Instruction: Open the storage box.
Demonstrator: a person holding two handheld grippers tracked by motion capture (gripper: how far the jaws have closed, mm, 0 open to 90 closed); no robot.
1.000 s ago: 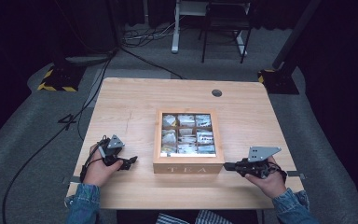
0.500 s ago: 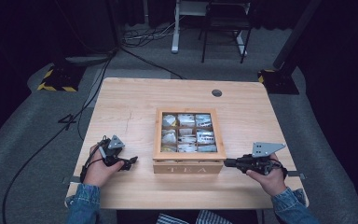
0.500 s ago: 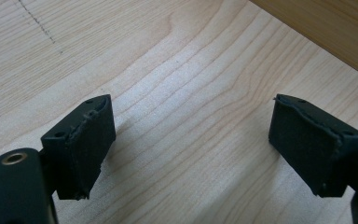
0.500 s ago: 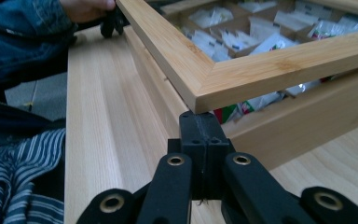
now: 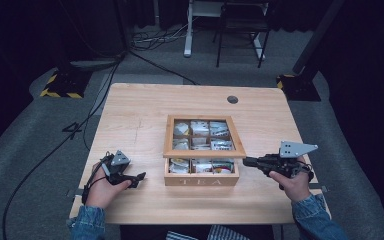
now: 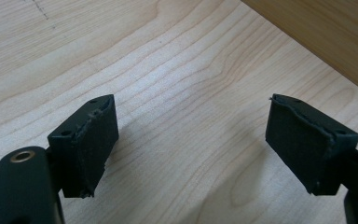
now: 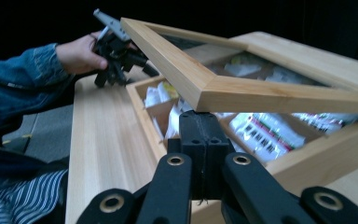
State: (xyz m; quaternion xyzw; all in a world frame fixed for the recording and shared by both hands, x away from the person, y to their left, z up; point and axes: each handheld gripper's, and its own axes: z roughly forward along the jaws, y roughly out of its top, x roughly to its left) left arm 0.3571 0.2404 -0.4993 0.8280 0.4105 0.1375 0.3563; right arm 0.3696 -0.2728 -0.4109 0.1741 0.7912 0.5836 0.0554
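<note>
**Wooden table, tea box lid partly raised**

Pale wood table [image 5: 140, 115] lay under your grippers. Between them sat the tea box [image 5: 201, 172], long axis running away from you, its near face reading "TEA". Your right gripper [image 5: 247, 161], jaws pressed together, sat under the lifted lid [image 7: 205, 79]. Your left gripper [image 6: 191, 140] rested spread, empty.

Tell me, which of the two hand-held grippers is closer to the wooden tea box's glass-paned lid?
Right. The right gripper sits at the wooden-framed lid's raised corner, jaws closed beneath it; the left gripper rests on the table, apart from the box.
</note>
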